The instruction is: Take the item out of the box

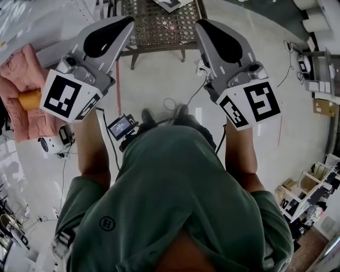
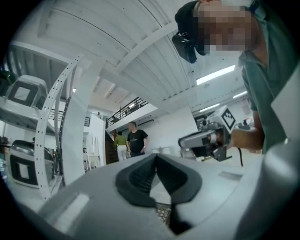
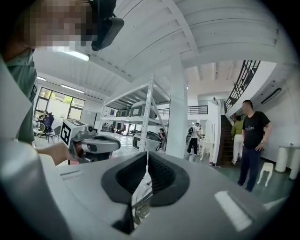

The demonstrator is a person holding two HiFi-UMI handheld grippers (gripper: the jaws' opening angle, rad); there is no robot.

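No box shows clearly in any view. In the head view both grippers are held out level over the floor, short of a brown mesh table. A pale flat thing lies on it, cut off by the frame's top edge. My left gripper has its jaws together with nothing between them; the left gripper view shows its dark pads meeting at the tip. My right gripper is likewise shut and empty, its pads touching in the right gripper view. Each gripper view shows the other gripper beside it.
A pink padded cart with an orange roll stands at the left. Cables trail over the pale floor. Shelves stand at the right. A white pillar, a rack and standing people are farther off.
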